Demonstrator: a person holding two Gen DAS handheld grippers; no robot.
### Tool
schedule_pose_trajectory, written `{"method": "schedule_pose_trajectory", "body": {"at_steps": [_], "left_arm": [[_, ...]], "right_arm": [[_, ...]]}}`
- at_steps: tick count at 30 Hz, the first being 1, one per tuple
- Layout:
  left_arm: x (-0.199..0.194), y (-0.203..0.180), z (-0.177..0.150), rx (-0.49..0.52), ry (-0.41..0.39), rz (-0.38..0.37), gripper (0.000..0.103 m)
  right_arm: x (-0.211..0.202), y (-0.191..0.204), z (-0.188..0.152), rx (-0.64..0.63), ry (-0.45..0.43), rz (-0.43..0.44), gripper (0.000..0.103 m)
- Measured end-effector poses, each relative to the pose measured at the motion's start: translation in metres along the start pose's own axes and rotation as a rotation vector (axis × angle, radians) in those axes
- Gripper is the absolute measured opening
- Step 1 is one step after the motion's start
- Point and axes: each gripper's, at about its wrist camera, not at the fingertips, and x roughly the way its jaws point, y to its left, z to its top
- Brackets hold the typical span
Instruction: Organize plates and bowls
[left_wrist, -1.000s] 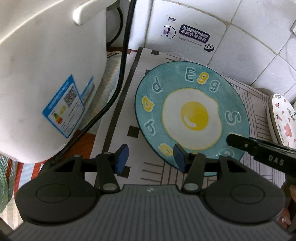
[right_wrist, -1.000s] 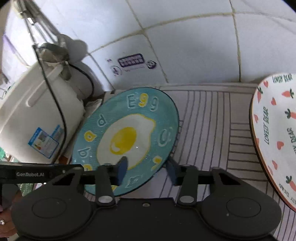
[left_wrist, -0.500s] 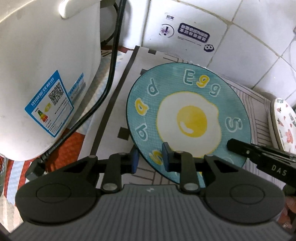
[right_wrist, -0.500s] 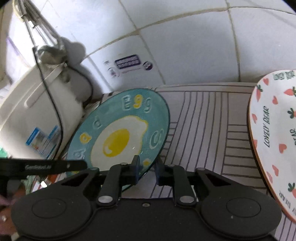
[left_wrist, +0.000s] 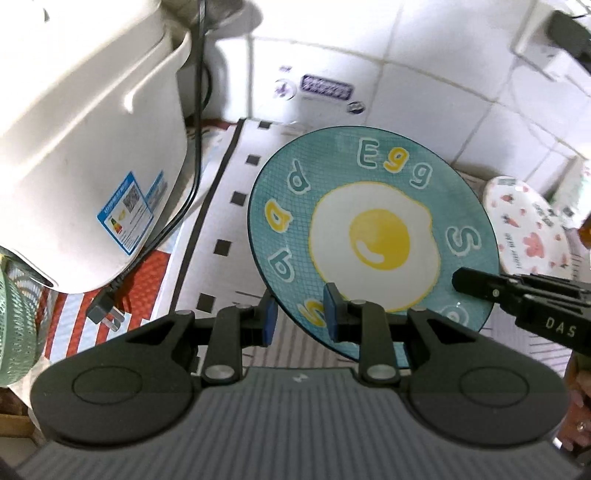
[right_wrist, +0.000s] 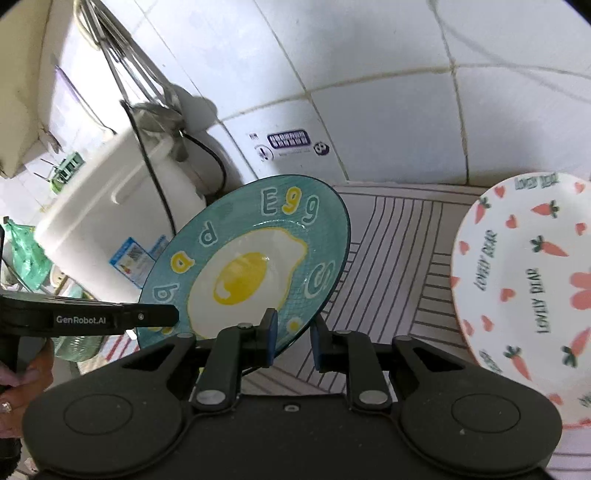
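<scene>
White wall tiles (right_wrist: 388, 74) back the desk (right_wrist: 399, 236), which wears a pale mat with dark stripes. At the left we see a big white appliance (left_wrist: 85, 155) with a blue label and a black power cord (left_wrist: 192, 177) running down its side to a plug. We are holding the teal egg plate (left_wrist: 373, 240) tilted up off the mat, its printed face toward us and its far edge highest. At the right, apart from it, a white carrot plate (right_wrist: 524, 295) also stands tilted. Our left hand-held gripper (left_wrist: 299, 314) is nearly closed, its blue pads pinching the near left rim of the egg plate. Our right hand-held gripper (right_wrist: 291, 336) has closed tight on the plate's near right rim, one pad in front of it and one behind. In the right wrist view, fingers (right_wrist: 22, 373) of our left hand show at the edge.
</scene>
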Motion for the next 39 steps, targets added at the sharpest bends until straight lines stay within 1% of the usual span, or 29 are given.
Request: {"method": "schedule_pose_trajectory", "body": {"at_steps": [3, 5, 9, 14, 19, 24, 30, 34, 39], "left_arm": [[-0.018, -0.013, 0.001, 0.003, 0.000, -0.018, 0.024], [-0.028, -0.022, 0.000, 0.007, 0.003, -0.024, 0.024], [-0.043, -0.049, 0.000, 0.036, 0.006, -0.007, 0.024], [-0.052, -0.077, 0.000, 0.050, 0.028, -0.024, 0.024], [-0.055, -0.113, 0.000, 0.086, 0.026, -0.035, 0.024], [-0.047, -0.153, 0.003, 0.119, 0.043, -0.064, 0.024], [-0.028, -0.194, 0.008, 0.168, 0.061, -0.074, 0.024], [-0.012, -0.208, 0.010, 0.167, 0.073, -0.087, 0.024], [0.017, -0.214, 0.006, 0.117, 0.089, -0.096, 0.024]], "right_arm": [[-0.021, -0.001, 0.002, 0.006, -0.017, 0.004, 0.023], [-0.038, -0.001, 0.002, -0.012, -0.032, 0.004, 0.023], [-0.065, -0.007, 0.000, -0.019, -0.054, 0.008, 0.023], [-0.094, -0.020, -0.004, -0.006, -0.064, 0.001, 0.024], [-0.121, -0.039, -0.010, 0.001, -0.081, -0.015, 0.024], [-0.148, -0.064, -0.017, 0.033, -0.109, -0.050, 0.024], [-0.165, -0.100, -0.024, 0.098, -0.125, -0.097, 0.024], [-0.169, -0.123, -0.025, 0.124, -0.128, -0.111, 0.025], [-0.161, -0.143, -0.022, 0.130, -0.104, -0.123, 0.025]]}}
